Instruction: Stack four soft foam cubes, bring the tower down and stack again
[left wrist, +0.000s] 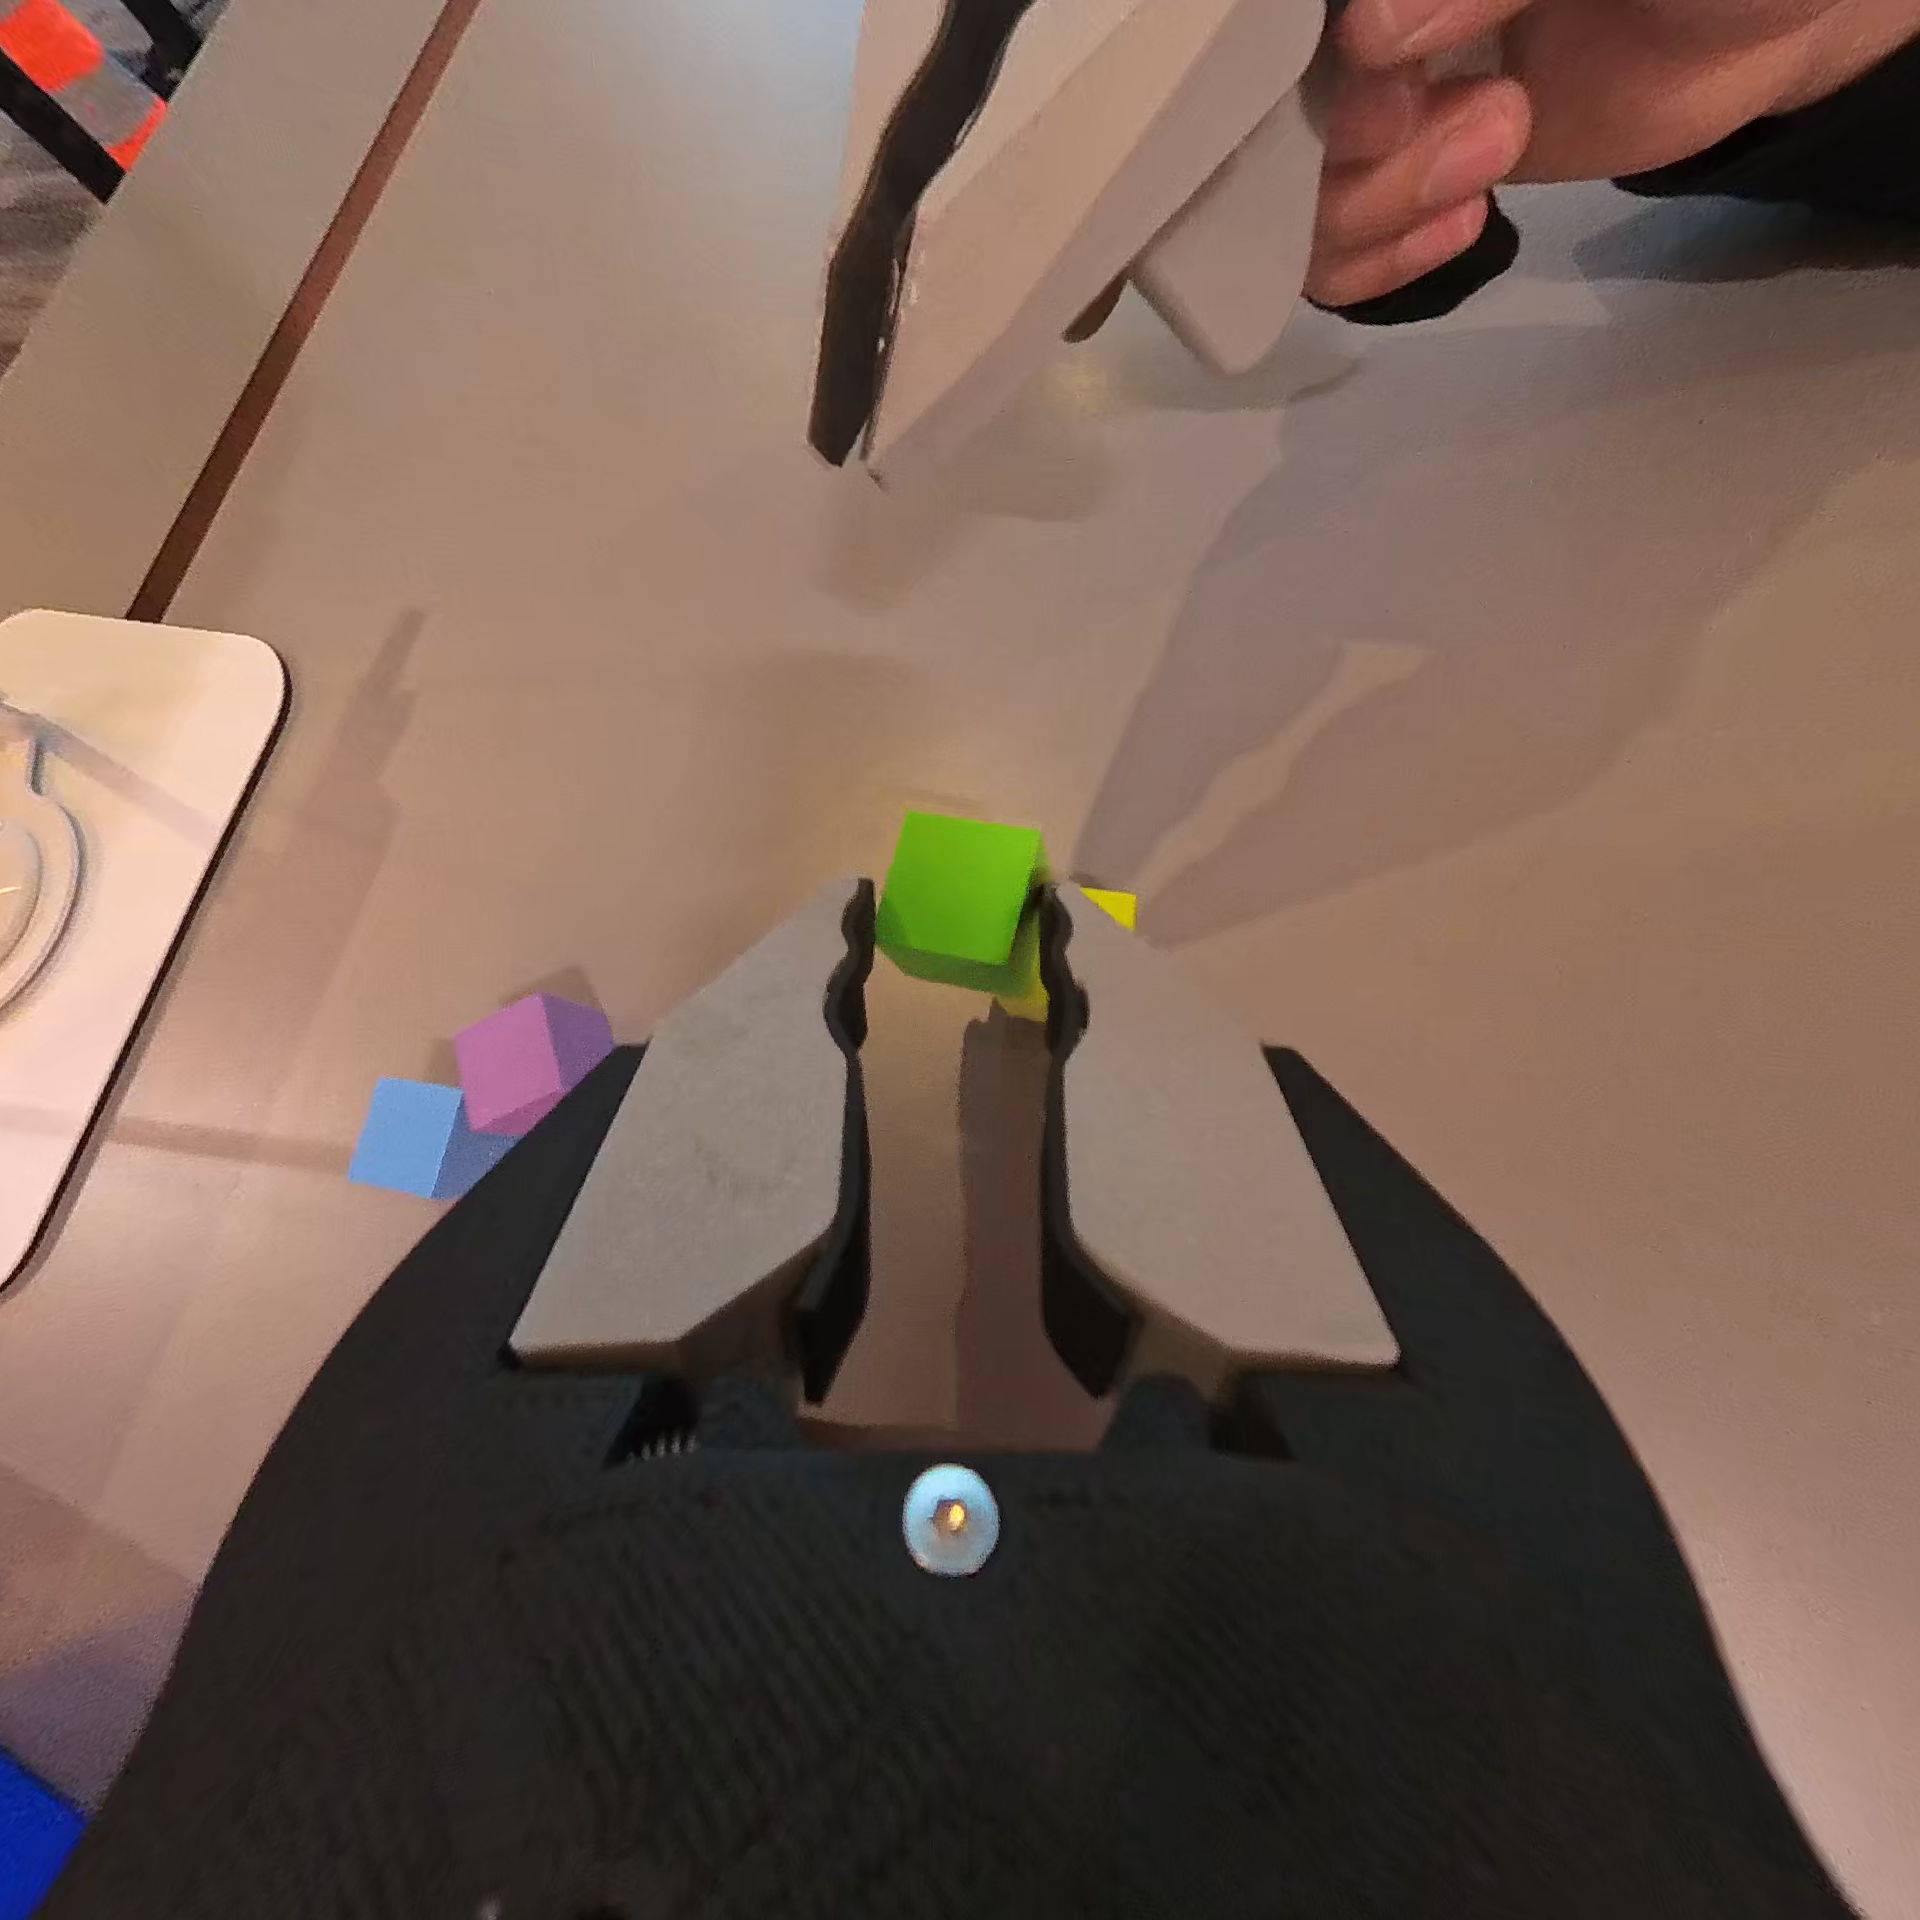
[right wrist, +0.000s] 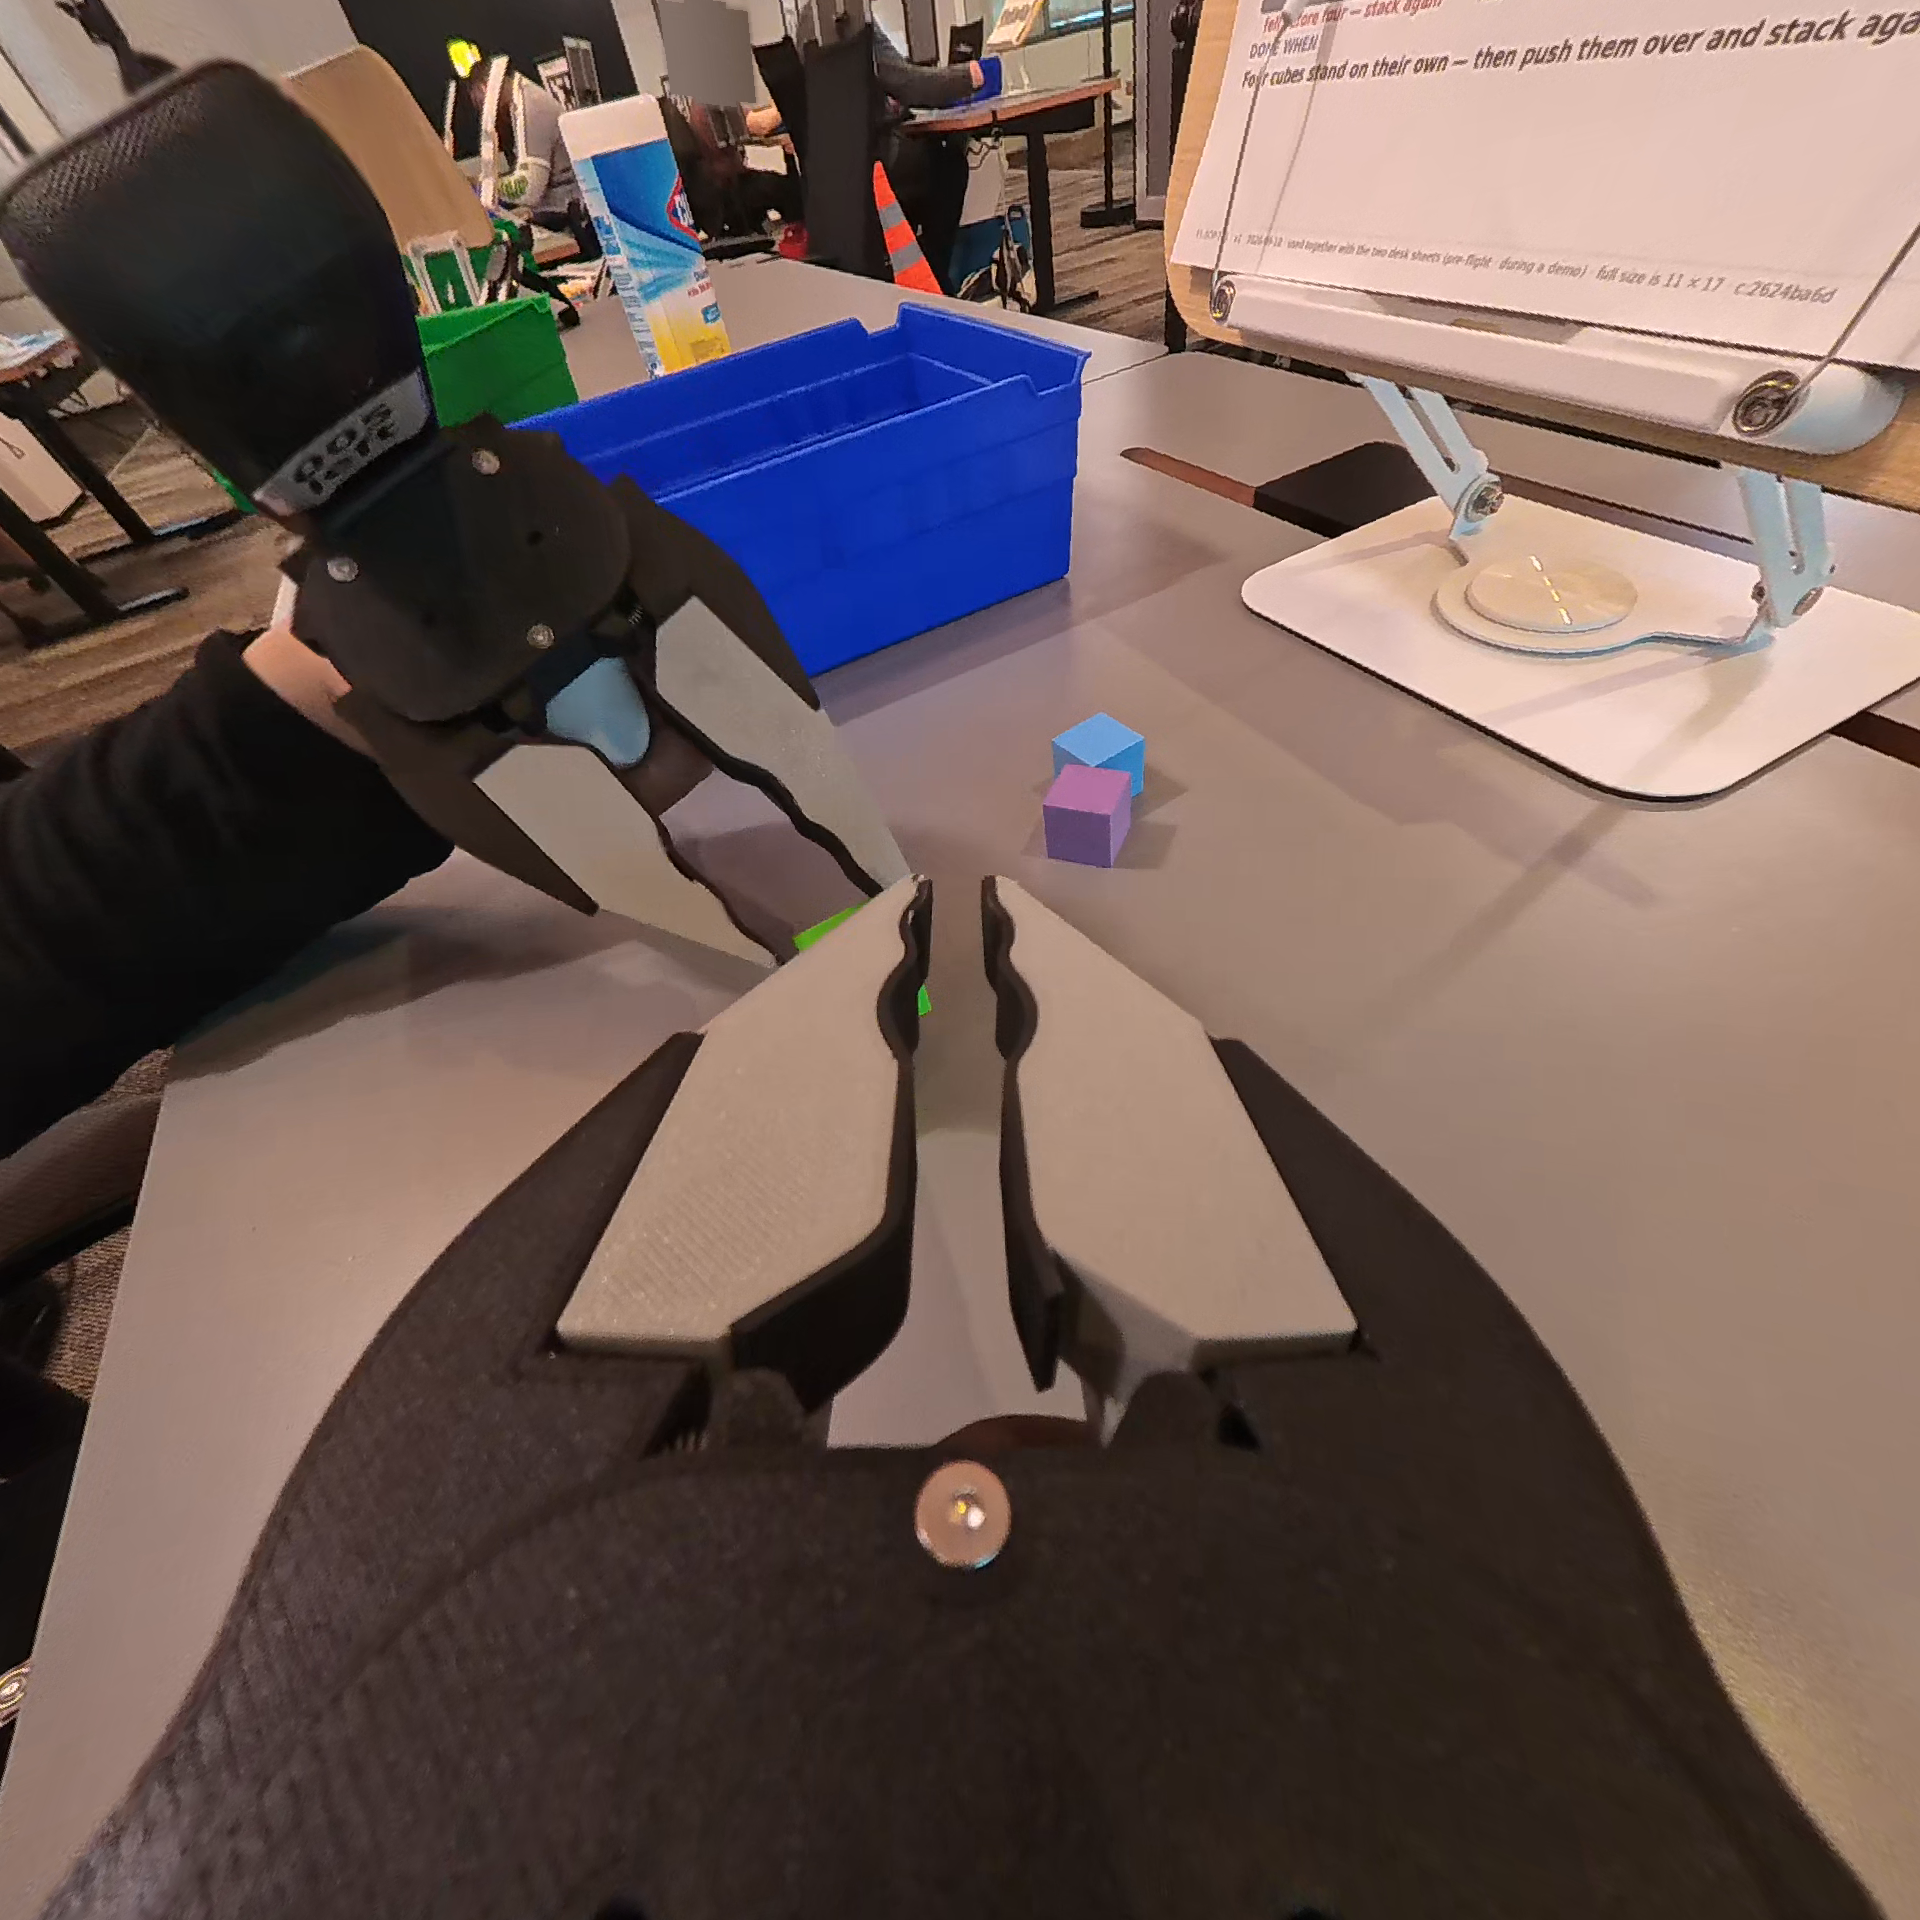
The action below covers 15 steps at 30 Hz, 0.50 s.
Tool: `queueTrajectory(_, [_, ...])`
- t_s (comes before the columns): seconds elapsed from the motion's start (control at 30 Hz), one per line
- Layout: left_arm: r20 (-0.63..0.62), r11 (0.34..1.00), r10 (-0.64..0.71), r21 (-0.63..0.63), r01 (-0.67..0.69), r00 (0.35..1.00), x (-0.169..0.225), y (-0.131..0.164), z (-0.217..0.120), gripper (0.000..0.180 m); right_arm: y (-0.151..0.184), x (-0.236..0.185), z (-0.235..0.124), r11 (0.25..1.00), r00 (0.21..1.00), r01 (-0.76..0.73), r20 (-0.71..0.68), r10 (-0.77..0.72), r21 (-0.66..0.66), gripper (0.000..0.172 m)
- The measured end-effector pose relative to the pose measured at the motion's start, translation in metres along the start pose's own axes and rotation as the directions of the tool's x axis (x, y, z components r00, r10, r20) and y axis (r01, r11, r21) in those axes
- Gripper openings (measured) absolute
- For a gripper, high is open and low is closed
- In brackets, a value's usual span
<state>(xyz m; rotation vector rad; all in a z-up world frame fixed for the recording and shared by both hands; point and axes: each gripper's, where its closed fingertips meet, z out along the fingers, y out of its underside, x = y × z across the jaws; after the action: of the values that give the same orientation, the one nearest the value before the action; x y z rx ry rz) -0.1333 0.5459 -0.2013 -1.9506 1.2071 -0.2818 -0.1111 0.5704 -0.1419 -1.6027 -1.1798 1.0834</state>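
Left claw [left wrist: 956, 935] pinches the green cube [left wrist: 961, 894], tilted over a yellow cube [left wrist: 1110, 906] half hidden behind its finger. Right claw [right wrist: 956, 914] hangs nearby, its 2 fingers almost together on nothing. Purple cube [right wrist: 1086, 816] and light blue cube [right wrist: 1099, 746] touch on the grey counter [right wrist: 1455, 1039], near a blue bin [right wrist: 862, 499] and white stand [right wrist: 1558, 665].

We see a green cube [left wrist: 961, 888] tilted over a yellow cube [left wrist: 1110, 906]; purple cube [right wrist: 1086, 816] and blue cube [right wrist: 1099, 746] touch nearby on the table [right wrist: 1351, 1039].
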Motion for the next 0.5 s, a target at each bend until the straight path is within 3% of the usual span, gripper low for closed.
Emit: queueTrajectory(0.5, [0.002, 1.0, 0.018, 0.002, -0.018, 1.0, 0.018, 0.0, 0.0, 0.029, -0.001, 0.0, -0.001, 1.0, 1.0, 0.0, -0.001, 0.0, 0.005, 0.006])
